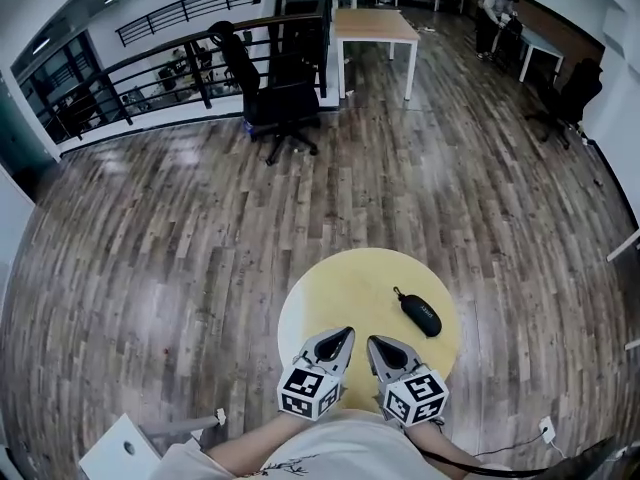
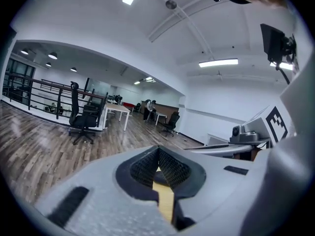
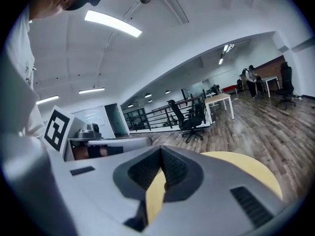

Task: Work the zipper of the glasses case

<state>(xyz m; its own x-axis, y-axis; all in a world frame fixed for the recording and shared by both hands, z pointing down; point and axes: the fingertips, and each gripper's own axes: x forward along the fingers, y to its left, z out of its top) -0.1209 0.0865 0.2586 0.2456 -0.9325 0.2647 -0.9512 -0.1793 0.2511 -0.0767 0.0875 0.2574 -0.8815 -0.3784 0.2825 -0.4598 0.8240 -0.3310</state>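
A black oval glasses case (image 1: 419, 313) with a small pull tab lies on the right part of the round yellow table (image 1: 340, 293). My left gripper (image 1: 345, 333) and right gripper (image 1: 372, 343) rest side by side at the table's near edge, both shut and holding nothing. The case sits a short way beyond and to the right of the right gripper. In the left gripper view the shut jaws (image 2: 158, 154) frame a dark sliver of the case (image 2: 158, 177) on the yellow top. The right gripper view shows its shut jaws (image 3: 161, 154) over the yellow table (image 3: 246, 168).
A black office chair (image 1: 275, 103) stands on the wood floor ahead, near a railing (image 1: 150, 73) and a white-legged desk (image 1: 375, 33). A person (image 1: 495, 13) stands at the far right by more desks. A white box (image 1: 120, 448) sits at my lower left.
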